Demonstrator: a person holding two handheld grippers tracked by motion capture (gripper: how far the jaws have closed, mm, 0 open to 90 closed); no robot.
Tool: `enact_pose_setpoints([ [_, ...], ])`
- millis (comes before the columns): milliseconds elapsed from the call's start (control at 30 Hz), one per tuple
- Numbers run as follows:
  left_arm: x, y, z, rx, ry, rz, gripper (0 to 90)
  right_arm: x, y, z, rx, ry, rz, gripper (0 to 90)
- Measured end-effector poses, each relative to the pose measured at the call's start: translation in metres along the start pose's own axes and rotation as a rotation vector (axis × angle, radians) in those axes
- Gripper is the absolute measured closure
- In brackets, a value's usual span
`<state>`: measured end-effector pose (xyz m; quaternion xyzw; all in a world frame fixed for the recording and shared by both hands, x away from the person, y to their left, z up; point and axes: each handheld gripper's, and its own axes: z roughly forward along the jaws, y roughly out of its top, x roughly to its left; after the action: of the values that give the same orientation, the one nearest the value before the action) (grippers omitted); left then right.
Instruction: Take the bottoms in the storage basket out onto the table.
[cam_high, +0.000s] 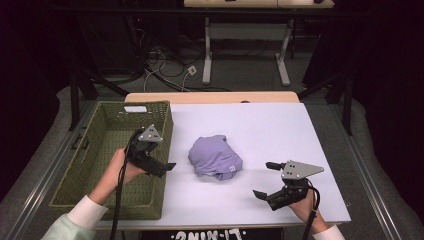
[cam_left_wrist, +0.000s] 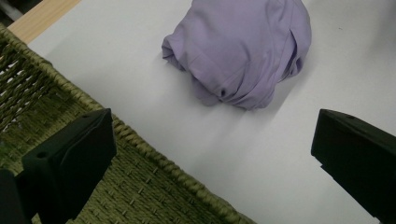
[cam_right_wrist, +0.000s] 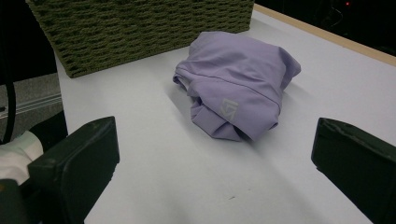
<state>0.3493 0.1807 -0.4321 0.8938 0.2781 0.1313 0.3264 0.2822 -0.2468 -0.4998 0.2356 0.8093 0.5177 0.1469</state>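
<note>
A crumpled lilac garment (cam_high: 216, 157) lies bunched in a loose mound on the white table (cam_high: 280, 130), roughly at its middle and a little toward the near edge, with nothing gripping it. A small pale logo patch shows on the fold that faces the near right corner (clearest in the right gripper view, where the patch sits low on the bundle). Along the table's left edge stands a green woven basket (cam_high: 107, 150), long and rectangular, running from the far left corner almost to the near edge; the garment lies just beside its right wall but apart from it. The left gripper (cam_high: 167, 167) hovers over the basket's right rim, held in the left hand (cam_high: 117, 172), its jaws spread wide and holding nothing; in the left gripper view one jaw hangs above the woven wall and the other above bare table, with the garment (cam_left_wrist: 243, 51) ahead between them. The right gripper (cam_high: 265, 180) sits near the near right corner of the table, also released and empty, its jaws parted wide and pointed toward the garment (cam_right_wrist: 240, 88), which lies well short of them on the white surface.
</note>
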Motion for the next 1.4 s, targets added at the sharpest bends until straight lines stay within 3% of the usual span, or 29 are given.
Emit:
enact_pose_setpoints([
  [600,0.002,-0.025,-0.023,-0.037,0.025,-0.056,0.0,0.0,0.0,0.0,0.001,0.0,0.0,0.6],
  [933,-0.001,-0.038,-0.031,-0.044,0.032,-0.074,0.0,0.0,0.0,0.0,0.004,-0.001,-0.001,0.7],
  [1400,-0.006,-0.06,-0.044,-0.09,0.059,-0.106,0.0,0.001,0.0,0.0,0.004,0.0,0.0,0.7],
])
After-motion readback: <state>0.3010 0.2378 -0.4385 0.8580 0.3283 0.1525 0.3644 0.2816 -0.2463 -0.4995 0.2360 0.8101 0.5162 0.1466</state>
